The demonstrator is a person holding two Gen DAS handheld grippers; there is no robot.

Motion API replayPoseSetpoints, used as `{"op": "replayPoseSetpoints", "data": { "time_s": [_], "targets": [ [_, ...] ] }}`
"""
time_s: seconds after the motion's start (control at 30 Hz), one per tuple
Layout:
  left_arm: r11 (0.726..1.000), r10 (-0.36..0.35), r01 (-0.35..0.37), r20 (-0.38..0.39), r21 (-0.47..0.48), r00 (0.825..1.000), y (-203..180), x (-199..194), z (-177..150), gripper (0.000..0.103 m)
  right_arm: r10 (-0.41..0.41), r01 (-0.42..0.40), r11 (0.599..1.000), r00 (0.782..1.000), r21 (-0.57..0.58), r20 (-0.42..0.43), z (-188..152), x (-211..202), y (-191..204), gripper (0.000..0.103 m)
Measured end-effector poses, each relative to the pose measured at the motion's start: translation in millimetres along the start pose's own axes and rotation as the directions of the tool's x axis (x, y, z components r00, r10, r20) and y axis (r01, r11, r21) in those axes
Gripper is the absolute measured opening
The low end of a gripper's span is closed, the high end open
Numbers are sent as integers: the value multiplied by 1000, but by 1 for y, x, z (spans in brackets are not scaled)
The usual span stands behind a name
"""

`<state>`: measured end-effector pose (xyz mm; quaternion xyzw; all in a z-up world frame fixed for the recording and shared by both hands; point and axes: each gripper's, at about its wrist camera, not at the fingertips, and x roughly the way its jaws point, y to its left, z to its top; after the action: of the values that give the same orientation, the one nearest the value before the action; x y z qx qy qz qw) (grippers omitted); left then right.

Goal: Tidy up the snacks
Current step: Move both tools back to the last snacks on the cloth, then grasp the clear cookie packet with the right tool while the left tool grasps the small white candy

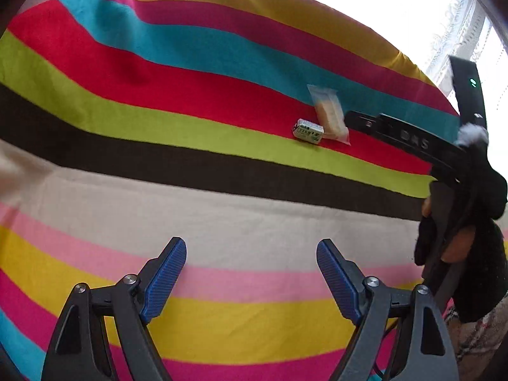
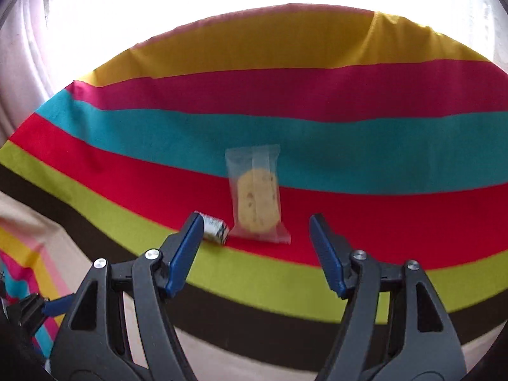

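Note:
A clear wrapper with a pale cookie (image 2: 257,201) lies on the red stripe of a striped cloth. It also shows in the left wrist view (image 1: 330,114). A small green-and-white wrapped snack (image 2: 216,230) lies just left of it, partly behind my right gripper's left finger; it also shows in the left wrist view (image 1: 308,130). My right gripper (image 2: 255,225) is open and empty, hovering just short of the cookie pack. My left gripper (image 1: 250,250) is open and empty over the beige stripe, well short of both snacks.
The striped cloth (image 1: 158,101) covers the whole surface. The right gripper's black body (image 1: 412,143) and the gloved hand holding it reach in from the right in the left wrist view. Bright curtains (image 1: 460,22) hang behind the far edge.

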<state>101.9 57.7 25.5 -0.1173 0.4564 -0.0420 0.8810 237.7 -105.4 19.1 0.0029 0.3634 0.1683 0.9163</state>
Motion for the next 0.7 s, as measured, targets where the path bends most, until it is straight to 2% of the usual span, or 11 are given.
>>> {"op": "replayPoseSetpoints", "data": {
  "time_s": [0.07, 0.17, 0.2, 0.23, 0.27, 0.4, 0.6, 0.67, 0.7],
  "targets": [
    [1000, 12, -13, 22, 20, 1000, -9, 6, 7, 85, -42, 42, 999, 999, -23, -24, 12, 24, 6, 72],
    [998, 31, -33, 36, 54, 999, -17, 18, 21, 85, -108, 99, 992, 988, -82, -110, 14, 56, 13, 72],
    [997, 31, -33, 32, 62, 999, -19, 24, 27, 85, -104, 94, 991, 990, -97, -97, 13, 55, 13, 70],
    [997, 30, -32, 29, 72, 999, -21, 31, 32, 85, -113, 101, 988, 989, -116, -100, 13, 51, 12, 49],
    [996, 28, -30, 27, 85, 999, -23, 37, 38, 85, -121, 106, 984, 988, -146, -97, 11, 45, 9, 38],
    [991, 31, -34, 28, 131, 999, -34, 62, 60, 85, -88, 84, 991, 995, -100, -38, -5, -7, -29, 38],
    [986, 12, -16, 26, 166, 1000, -63, 93, 92, 85, -68, 68, 998, 997, 3, -27, -46, -74, -75, 38],
    [972, 73, -75, 14, 223, 997, -74, 102, 98, 85, -74, 74, 997, 997, 30, -21, -59, -92, -80, 38],
    [968, 83, -82, 6, 238, 997, -78, 103, 99, 78, -74, 75, 996, 997, 47, -20, -67, -101, -81, 38]
  ]
}}
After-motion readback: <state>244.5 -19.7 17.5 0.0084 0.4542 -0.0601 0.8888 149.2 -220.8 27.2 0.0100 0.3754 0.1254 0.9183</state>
